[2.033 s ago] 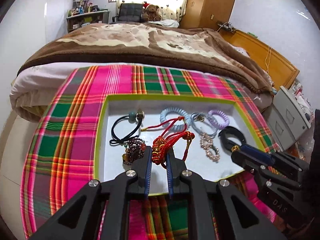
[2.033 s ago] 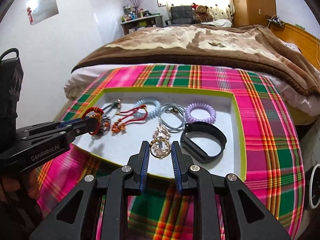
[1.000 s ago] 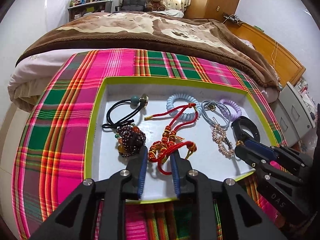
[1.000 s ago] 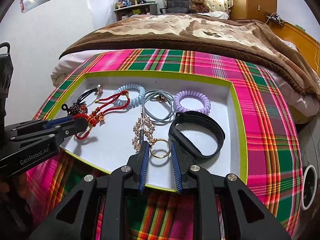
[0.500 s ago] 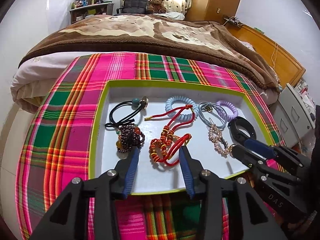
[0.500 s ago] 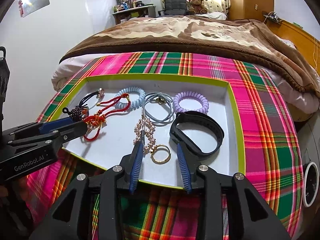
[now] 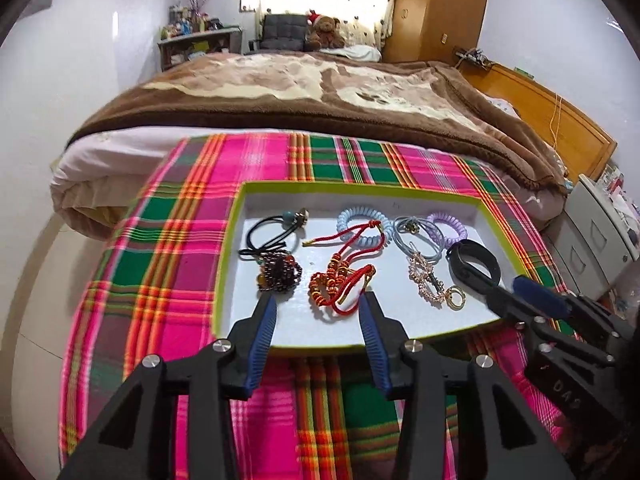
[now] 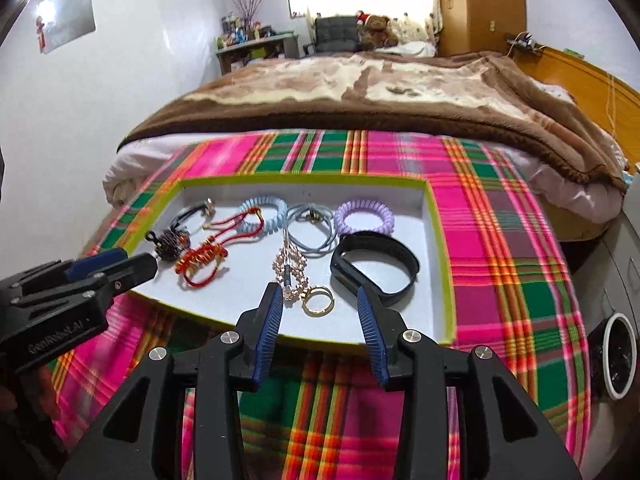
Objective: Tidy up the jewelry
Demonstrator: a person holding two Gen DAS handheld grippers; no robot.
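White tray (image 8: pixel 436 240) holds rose-gold chain (image 8: pixel 289 272) lengthwise toward right gripper (image 8: pixel 320 304), jaws apart, empty.

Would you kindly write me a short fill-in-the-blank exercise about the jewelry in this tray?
1. The tray's rim is lime ____.
2. The gold ring lies beside the ____ wristband.
3. The red cord bracelet crosses the pale ____ coil tie.
4. Both grippers, left and right, are ____.

Missing words: green; black; blue; open
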